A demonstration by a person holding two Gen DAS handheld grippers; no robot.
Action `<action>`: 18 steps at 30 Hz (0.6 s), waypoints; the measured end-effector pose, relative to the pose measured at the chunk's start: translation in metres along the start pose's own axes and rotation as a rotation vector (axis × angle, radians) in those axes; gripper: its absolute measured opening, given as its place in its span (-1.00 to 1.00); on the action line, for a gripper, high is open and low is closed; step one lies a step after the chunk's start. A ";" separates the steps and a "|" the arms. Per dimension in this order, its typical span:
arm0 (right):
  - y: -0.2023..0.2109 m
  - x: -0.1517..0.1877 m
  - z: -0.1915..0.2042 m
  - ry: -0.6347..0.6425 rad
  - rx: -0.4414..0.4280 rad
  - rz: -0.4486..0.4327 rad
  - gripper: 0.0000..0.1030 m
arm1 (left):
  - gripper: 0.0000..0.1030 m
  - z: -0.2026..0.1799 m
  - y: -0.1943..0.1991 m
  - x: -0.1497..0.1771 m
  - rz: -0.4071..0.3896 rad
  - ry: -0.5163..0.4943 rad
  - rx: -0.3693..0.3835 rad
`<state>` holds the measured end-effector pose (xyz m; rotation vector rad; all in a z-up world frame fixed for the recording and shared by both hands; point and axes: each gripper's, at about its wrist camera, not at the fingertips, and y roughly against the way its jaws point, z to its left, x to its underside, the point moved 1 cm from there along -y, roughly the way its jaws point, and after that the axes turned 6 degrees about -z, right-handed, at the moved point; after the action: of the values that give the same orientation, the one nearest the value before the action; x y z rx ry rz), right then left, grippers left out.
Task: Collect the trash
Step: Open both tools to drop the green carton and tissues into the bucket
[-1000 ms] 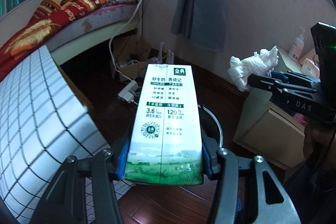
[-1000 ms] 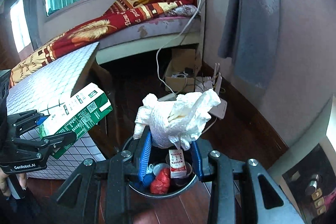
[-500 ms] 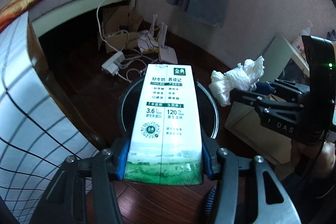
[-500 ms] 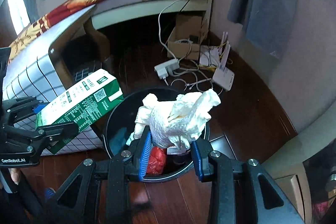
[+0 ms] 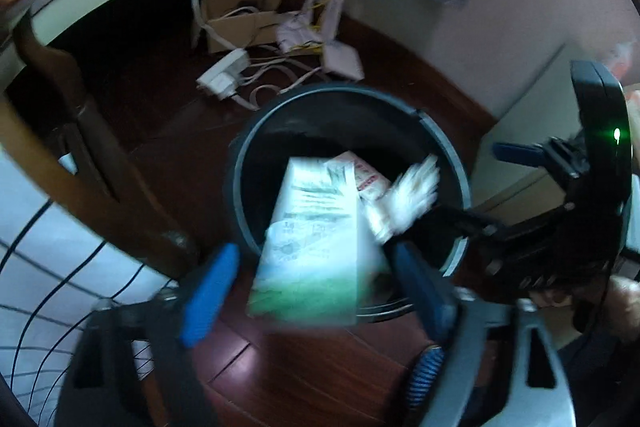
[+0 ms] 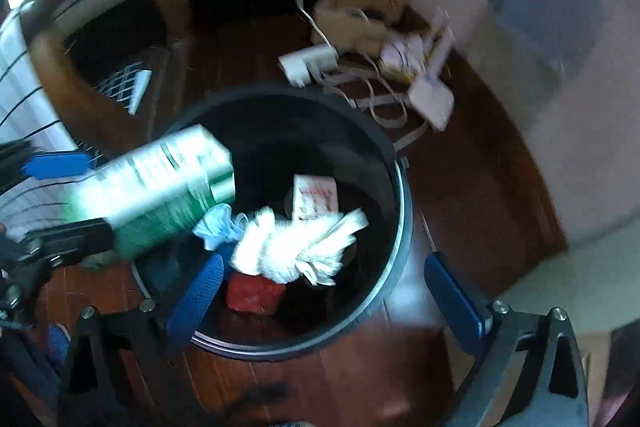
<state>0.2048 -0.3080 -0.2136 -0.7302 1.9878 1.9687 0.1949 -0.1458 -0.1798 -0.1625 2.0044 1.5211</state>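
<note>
Both cams ride on my grippers, looking fwd along the fingers, pitched steeply down at the floor.

L wrist cam: sits close above the bin (image 5: 240, 163), rim near frame centre, my blue finger pads (image 5: 208, 291) at the bottom edge. R gripper (image 5: 496, 187) enters from the right side.

R wrist cam: same steep down-look, also close, bin (image 6: 400, 195) centre-low. L gripper (image 6: 48, 195) pokes in from the left edge.

Shared: bin + contents, carton (image 5: 316, 239) (image 6: 160, 187), tissue wad (image 5: 408, 199) (image 6: 296, 247), power strip (image 5: 224, 75) (image 6: 308, 63), wood floor, bed edge up top. Both frames motion-blurred; fisheye bends edges.
</note>
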 end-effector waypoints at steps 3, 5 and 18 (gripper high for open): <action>0.004 -0.001 -0.002 0.001 0.039 -0.025 1.00 | 0.95 0.002 0.004 0.007 -0.022 -0.007 -0.047; 0.005 -0.001 -0.003 0.009 0.064 -0.026 1.00 | 0.95 0.004 0.007 0.011 -0.034 0.000 -0.065; 0.039 -0.009 0.021 0.044 0.056 -0.091 1.00 | 0.95 0.013 0.044 0.016 -0.093 0.024 -0.111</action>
<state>0.1890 -0.2869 -0.1768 -0.8412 1.9888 1.8534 0.1677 -0.1155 -0.1535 -0.3161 1.9048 1.5784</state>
